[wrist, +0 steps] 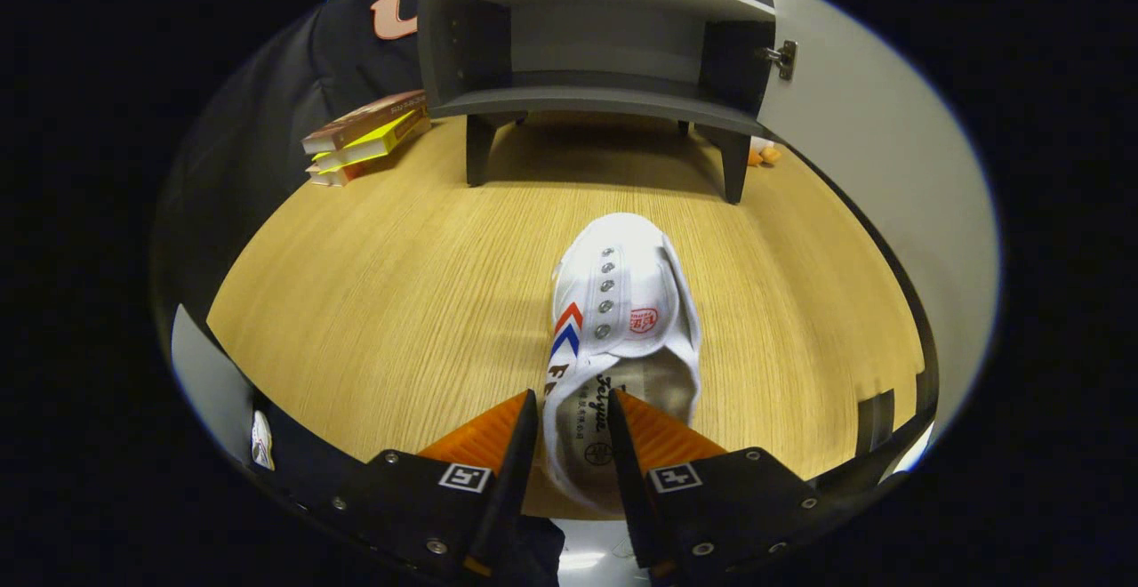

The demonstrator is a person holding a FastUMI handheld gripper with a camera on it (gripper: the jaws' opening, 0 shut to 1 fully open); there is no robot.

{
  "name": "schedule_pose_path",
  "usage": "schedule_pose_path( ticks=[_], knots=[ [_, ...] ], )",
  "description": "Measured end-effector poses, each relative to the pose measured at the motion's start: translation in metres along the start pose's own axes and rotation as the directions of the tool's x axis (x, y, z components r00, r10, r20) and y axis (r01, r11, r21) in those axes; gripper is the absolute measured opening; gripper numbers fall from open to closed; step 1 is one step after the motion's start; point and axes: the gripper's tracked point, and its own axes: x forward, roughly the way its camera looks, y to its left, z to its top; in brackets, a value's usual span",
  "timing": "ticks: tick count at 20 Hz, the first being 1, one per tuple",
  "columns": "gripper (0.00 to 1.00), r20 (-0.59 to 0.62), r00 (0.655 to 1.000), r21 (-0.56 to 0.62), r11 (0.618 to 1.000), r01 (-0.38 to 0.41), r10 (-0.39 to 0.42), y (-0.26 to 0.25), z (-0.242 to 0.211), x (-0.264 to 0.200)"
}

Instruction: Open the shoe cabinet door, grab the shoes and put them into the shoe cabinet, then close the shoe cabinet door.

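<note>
Claw (573,431) grasps the white canvas shoe (622,320) by its side wall. Beyond the shoe: bare wood-grain desk (356,285), open grey cabinet (596,36), stacked books (364,135) left of it.

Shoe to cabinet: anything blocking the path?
Nothing visible. The gripper is shut on the white shoe's side wall. Bare wooden table lies ahead to the open shoe cabinet. The books sit off beside its left leg.
</note>
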Motion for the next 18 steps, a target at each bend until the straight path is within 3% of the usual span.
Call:
schedule_pose_path(
  ticks=[4, 7, 9, 12, 15, 18],
  knots=[
    [0.3, 0.01, 1.0, 0.0, 1.0, 0.014, -0.014, 0.002, 0.007, 0.012],
    [0.04, 0.007, 1.0, -0.018, 1.0, 0.013, -0.013, 0.007, 0.005, 0.012],
    [0.0, 0.005, 1.0, 0.005, 1.0, 0.004, -0.004, 0.01, 0.008, 0.012],
    [0.0, 0.02, 0.999, 0.047, 0.998, -0.032, 0.031, 0.012, 0.02, 0.007],
    [0.0, 0.05, 0.998, 0.014, 0.999, -0.041, 0.04, 0.012, 0.043, 0.004],
    [0.0, 0.085, 0.995, 0.074, 0.996, -0.058, 0.052, 0.009, 0.061, -0.007]
  ],
)
